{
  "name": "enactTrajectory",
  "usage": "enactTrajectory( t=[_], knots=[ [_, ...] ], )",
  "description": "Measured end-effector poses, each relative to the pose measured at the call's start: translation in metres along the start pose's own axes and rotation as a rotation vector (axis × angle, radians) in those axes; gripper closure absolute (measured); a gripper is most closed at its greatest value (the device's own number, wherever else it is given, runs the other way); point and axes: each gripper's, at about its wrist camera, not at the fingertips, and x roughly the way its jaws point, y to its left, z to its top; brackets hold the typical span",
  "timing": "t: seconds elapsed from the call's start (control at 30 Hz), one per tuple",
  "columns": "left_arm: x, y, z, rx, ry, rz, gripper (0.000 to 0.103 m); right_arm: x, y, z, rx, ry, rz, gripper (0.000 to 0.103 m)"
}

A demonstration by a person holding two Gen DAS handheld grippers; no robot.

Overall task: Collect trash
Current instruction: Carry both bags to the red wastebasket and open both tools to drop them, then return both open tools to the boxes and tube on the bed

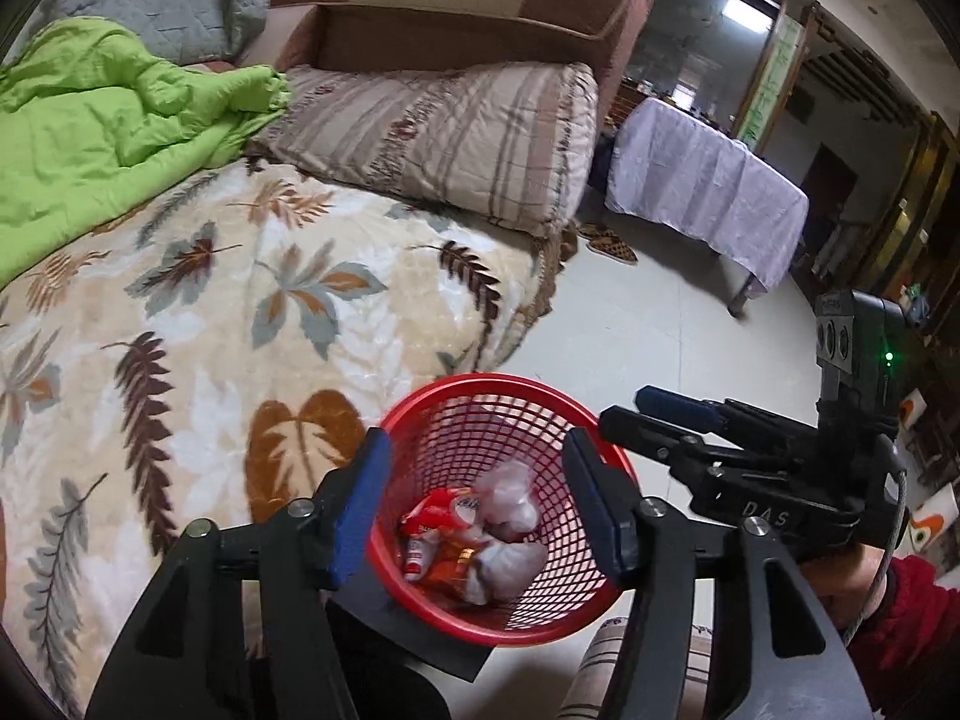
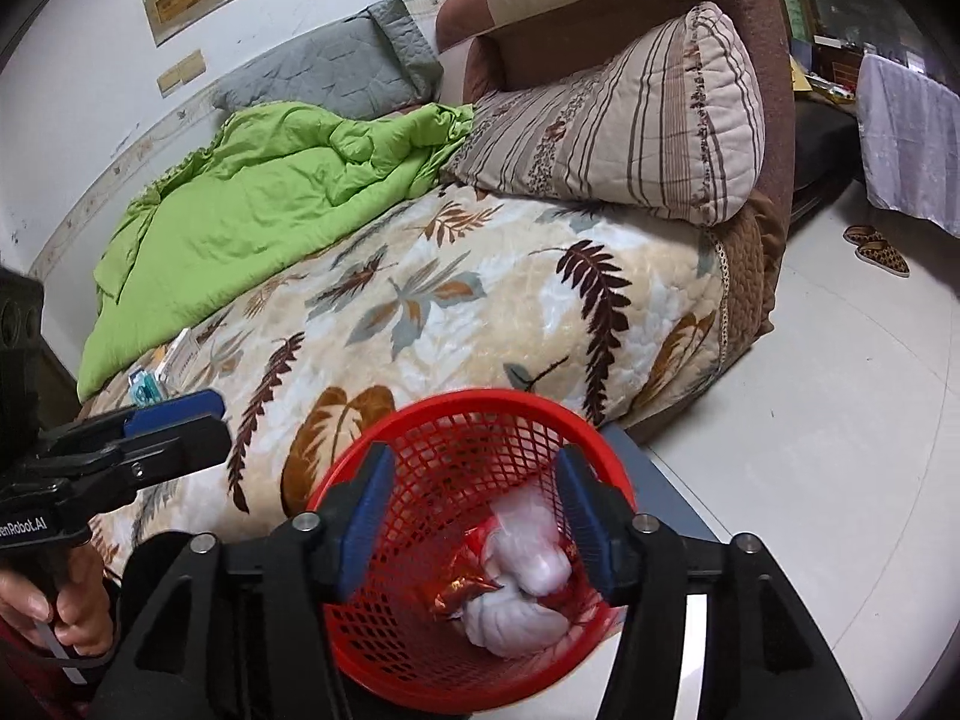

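Both grippers, left (image 1: 474, 516) and right (image 2: 474, 516), hang spread and empty over the red basket (image 1: 420, 414) beside the bed (image 1: 240, 312). Trash (image 1: 474, 534) lies heaped inside; the basket stands upright, mouth up. A knock could tip it, spilling wrappers

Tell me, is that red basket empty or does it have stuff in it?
Partly filled. The red basket stands upright, and at its bottom lie crumpled whitish plastic bags and red snack wrappers, well below the rim.
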Motion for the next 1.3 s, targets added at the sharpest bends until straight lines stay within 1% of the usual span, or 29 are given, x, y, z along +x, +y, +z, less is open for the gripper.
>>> enactTrajectory(
  t=[0.07, 0.1, 0.27, 0.4, 0.57, 0.67, 0.77, 0.83, 0.9, 1.0, 1.13, 1.23, 1.3],
  knots=[
    [-0.006, 0.009, 0.0, -0.017, -0.016, 0.026, 0.034, 0.002, 0.006, 0.003, -0.001, 0.0, 0.022, 0.041],
    [-0.011, 0.014, -0.001, -0.024, -0.023, 0.042, 0.033, 0.003, 0.01, 0.004, -0.004, -0.002, 0.029, 0.041],
    [-0.037, 0.051, -0.011, -0.079, -0.043, 0.138, 0.032, 0.012, 0.047, 0.01, -0.056, 0.003, 0.095, 0.041],
    [-0.064, 0.09, -0.02, -0.16, -0.07, 0.215, 0.031, 0.028, 0.086, 0.015, -0.099, 0.027, 0.174, 0.041],
    [-0.109, 0.153, -0.037, -0.294, -0.127, 0.324, 0.031, 0.048, 0.138, 0.026, -0.15, 0.053, 0.27, 0.041],
    [-0.14, 0.19, -0.047, -0.373, -0.17, 0.381, 0.031, 0.057, 0.168, 0.027, -0.194, 0.068, 0.302, 0.041],
    [-0.171, 0.229, -0.057, -0.42, -0.208, 0.458, 0.031, 0.066, 0.2, 0.027, -0.245, 0.084, 0.338, 0.041],
    [-0.19, 0.261, -0.063, -0.455, -0.223, 0.514, 0.031, 0.071, 0.216, 0.026, -0.272, 0.091, 0.356, 0.041],
    [-0.206, 0.3, -0.07, -0.51, -0.229, 0.552, 0.031, 0.076, 0.231, 0.026, -0.29, 0.098, 0.372, 0.041],
    [-0.215, 0.352, -0.074, -0.577, -0.22, 0.569, 0.031, 0.085, 0.246, 0.027, -0.303, 0.114, 0.388, 0.041],
    [-0.205, 0.422, -0.071, -0.65, -0.202, 0.55, 0.031, 0.098, 0.254, 0.03, -0.309, 0.135, 0.377, 0.041],
    [-0.19, 0.463, -0.064, -0.698, -0.217, 0.484, 0.031, 0.109, 0.253, 0.032, -0.302, 0.155, 0.356, 0.041],
    [-0.18, 0.482, -0.059, -0.712, -0.223, 0.435, 0.033, 0.116, 0.252, 0.033, -0.294, 0.168, 0.343, 0.041]
  ],
)
